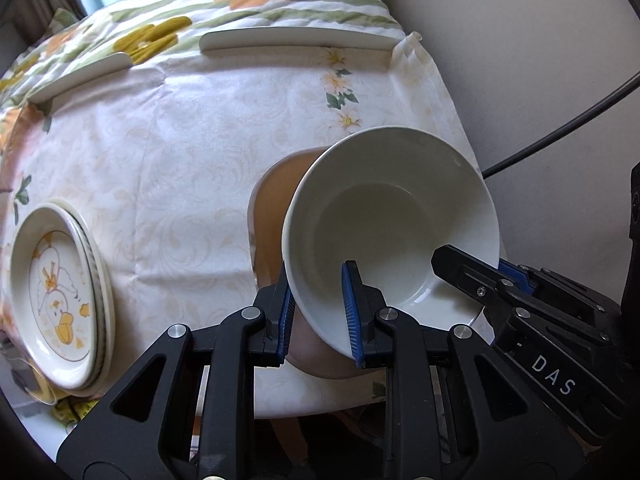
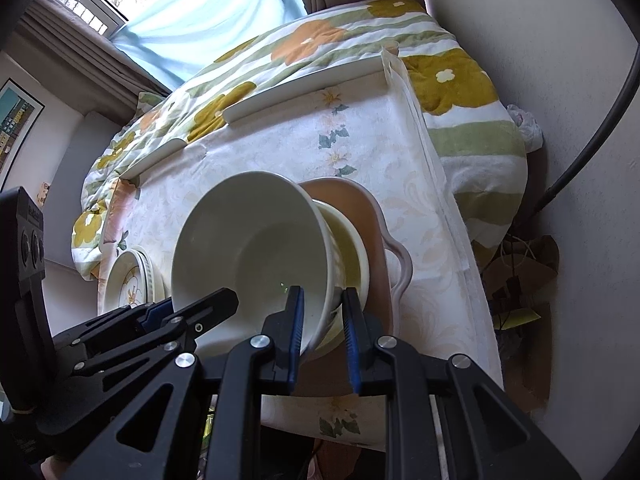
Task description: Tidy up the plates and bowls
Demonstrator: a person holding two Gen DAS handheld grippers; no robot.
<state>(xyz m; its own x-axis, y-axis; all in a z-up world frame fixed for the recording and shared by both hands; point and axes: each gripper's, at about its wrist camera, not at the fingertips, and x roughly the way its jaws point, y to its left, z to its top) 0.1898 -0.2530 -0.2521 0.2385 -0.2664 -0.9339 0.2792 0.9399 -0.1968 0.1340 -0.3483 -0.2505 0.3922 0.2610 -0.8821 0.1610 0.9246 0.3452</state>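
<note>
A: A floral cloth covers the counter (image 1: 192, 152), with a flowered quilt (image 2: 304, 44) heaped behind it and a curtained window (image 2: 200, 4) at twelve o'clock.

B: And the task's thing?

A: The white bowl (image 1: 392, 216), lifted and tilted, its mouth toward the cameras, over a peach tray (image 1: 272, 204) near the counter's right edge. Under it, in the right view, sits a second cream bowl (image 2: 352, 252) on that tray.

B: Who has it?

A: Both. The left tongs (image 1: 318, 310) are clamped on the rim at about seven o'clock, one blue pad inside the wall, one outside. The right tongs (image 2: 322, 330) pinch the rim at five o'clock the same way.

B: Anything else out there?

A: A stack of duck-print plates (image 1: 60, 292) at nine o'clock in the left view, well apart from the bowls.

B: The step in hand?

A: I judge it is nesting the white bowl into the cream one. Level it first, centre it over the lower rim, then lower both sides evenly, so neither pad gets trapped between the two walls.

B: Pose?

A: Both tools reach in low from the near edge, angled toward each other, the right one entering the left view at four o'clock. Release one side only once the bowl sits.
</note>
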